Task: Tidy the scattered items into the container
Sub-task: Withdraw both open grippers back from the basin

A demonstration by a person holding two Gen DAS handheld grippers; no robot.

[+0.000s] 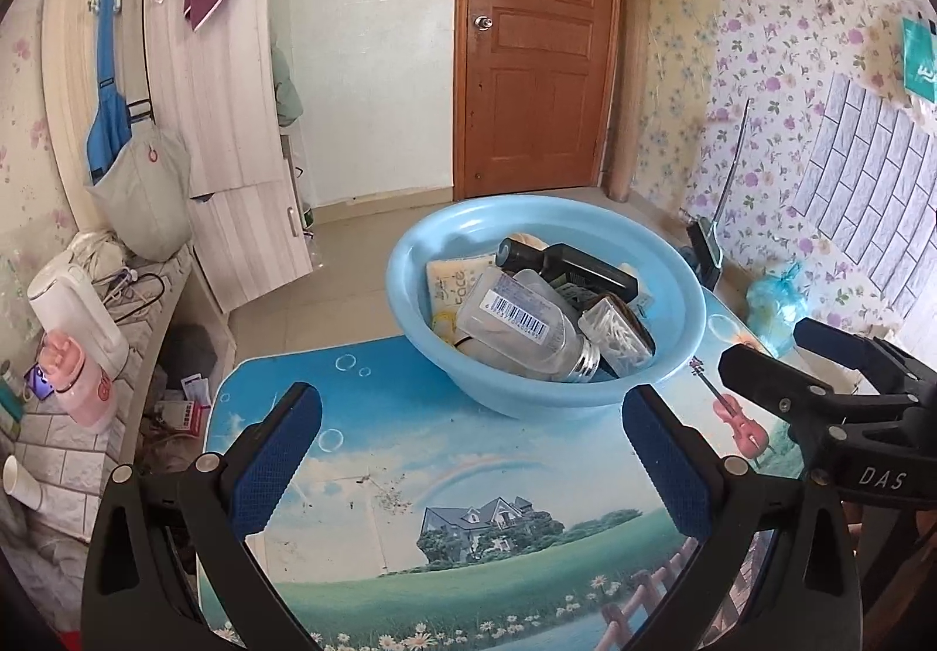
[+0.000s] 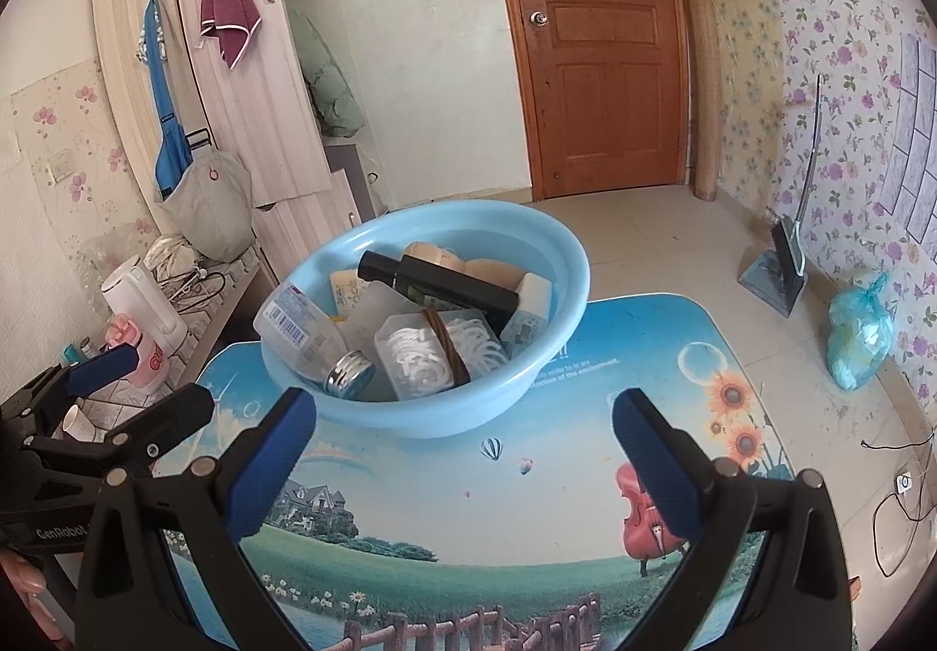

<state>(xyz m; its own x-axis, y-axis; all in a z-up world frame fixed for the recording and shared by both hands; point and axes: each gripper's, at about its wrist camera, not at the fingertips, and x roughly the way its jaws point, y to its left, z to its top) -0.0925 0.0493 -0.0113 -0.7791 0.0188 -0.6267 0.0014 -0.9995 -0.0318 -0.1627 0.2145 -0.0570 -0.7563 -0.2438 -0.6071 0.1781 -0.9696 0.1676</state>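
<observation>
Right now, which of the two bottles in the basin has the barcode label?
The clear bottle with the silver metal cap, lying on its side at the basin's near-left edge. The other, the black bottle, is dark and lies farther back.

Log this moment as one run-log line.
left claw: open, empty | right claw: open, empty | blue basin: on table, holds clear bottle, black bottle, swab box | table: no loose items seen

bright even daylight, soft shadows, sharp centre, strong fisheye bending, black vignetted corners
</observation>
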